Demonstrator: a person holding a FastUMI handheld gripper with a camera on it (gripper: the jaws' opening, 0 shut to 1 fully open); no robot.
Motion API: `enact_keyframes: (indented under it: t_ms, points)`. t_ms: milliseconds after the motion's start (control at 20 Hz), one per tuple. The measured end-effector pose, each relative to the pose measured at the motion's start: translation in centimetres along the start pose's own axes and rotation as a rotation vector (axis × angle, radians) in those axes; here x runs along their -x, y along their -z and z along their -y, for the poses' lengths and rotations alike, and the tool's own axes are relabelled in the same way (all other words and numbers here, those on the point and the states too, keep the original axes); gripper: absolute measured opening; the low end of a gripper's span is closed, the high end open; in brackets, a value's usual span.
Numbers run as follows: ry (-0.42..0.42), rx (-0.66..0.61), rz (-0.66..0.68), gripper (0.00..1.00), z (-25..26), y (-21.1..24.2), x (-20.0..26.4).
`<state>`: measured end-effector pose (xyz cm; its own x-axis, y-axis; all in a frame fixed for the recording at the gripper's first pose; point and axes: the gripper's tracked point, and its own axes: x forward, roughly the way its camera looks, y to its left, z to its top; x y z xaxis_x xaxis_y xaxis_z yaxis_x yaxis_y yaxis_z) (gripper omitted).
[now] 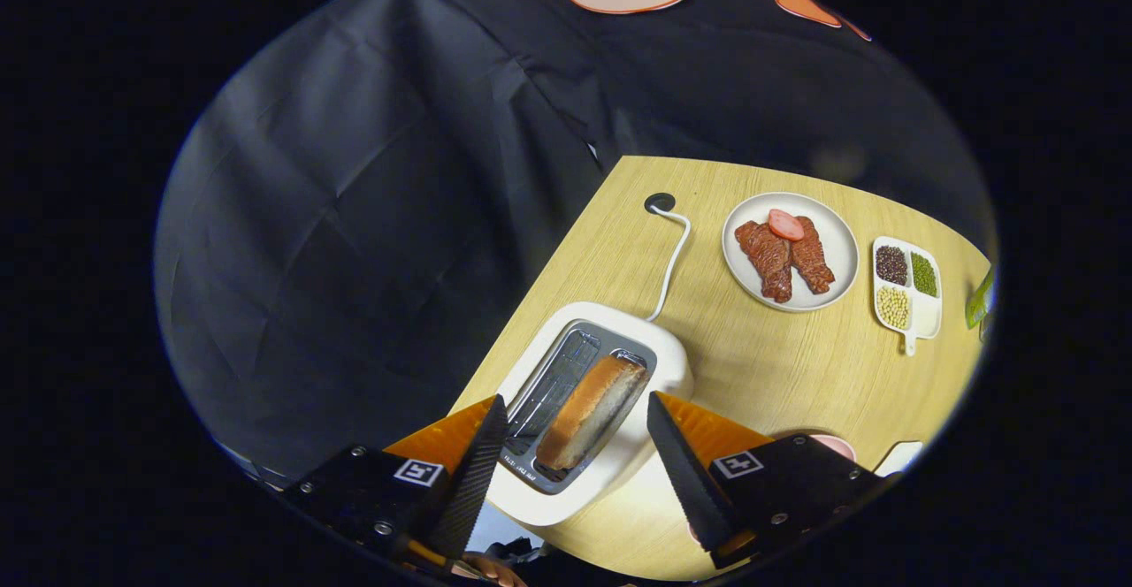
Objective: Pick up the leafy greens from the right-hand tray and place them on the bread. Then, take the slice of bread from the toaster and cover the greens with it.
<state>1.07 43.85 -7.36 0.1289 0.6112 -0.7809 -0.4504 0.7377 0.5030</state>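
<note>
- We look down along the gripper (575, 419); its two fingers stand wide apart and grip nothing; neither finger touches the bread or the toaster's slots as far as we can tell
- Between the fingers we see the toaster (619, 366), a white two-slot model on a pale wooden table (778, 375); it sits near the table's edge, next to the booth's black cloth wall (371, 198)
- The slice of bread (588, 412) stands on edge in the slot nearer the right finger, its browned crust facing up and rising a little above the slot; the other slot, nearer the left finger, holds only its wire guides
- A white cord (672, 255) runs from the back of the toaster to a dark round cable hole (659, 202) in the tabletop
- Beyond the fingers and to the right, well apart from the toaster, we see a round white plate (831, 260) carrying two strips of reddish-brown meat (783, 260) side by side, with a pink round slice (785, 224) lying across their far ends
- Just beside that plate is a small white divided dish (924, 317) with a short handle; its compartments hold dark, green and pale yellow beans
- Further right we glimpse a sliver of the leafy greens (980, 300), too cut off to describe; we cannot tell what it lies on
- Close behind the right finger, a pink rounded shape (836, 444) and a white corner (902, 456) peek out; we cannot tell what they are
</note>
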Motion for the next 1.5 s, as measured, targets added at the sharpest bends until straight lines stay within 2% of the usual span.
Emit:
enact_keyframes:
  t_ms: [200, 550, 800, 900, 1500]
  points:
    - [0.062, 0.048, -0.027, 0.85, 0.5, 0.0, -1.2]
    - [0.086, 0.051, -0.040, 0.66, 1.2, 0.0, -2.4]
    - [0.072, 0.063, -0.027, 0.20, 1.8, 0.0, -1.9]
    - [0.056, 0.071, -0.009, 0.14, 1.6, 0.0, -1.4]
    - [-0.086, 0.043, 0.163, 0.11, 1.0, -0.3, 5.0]
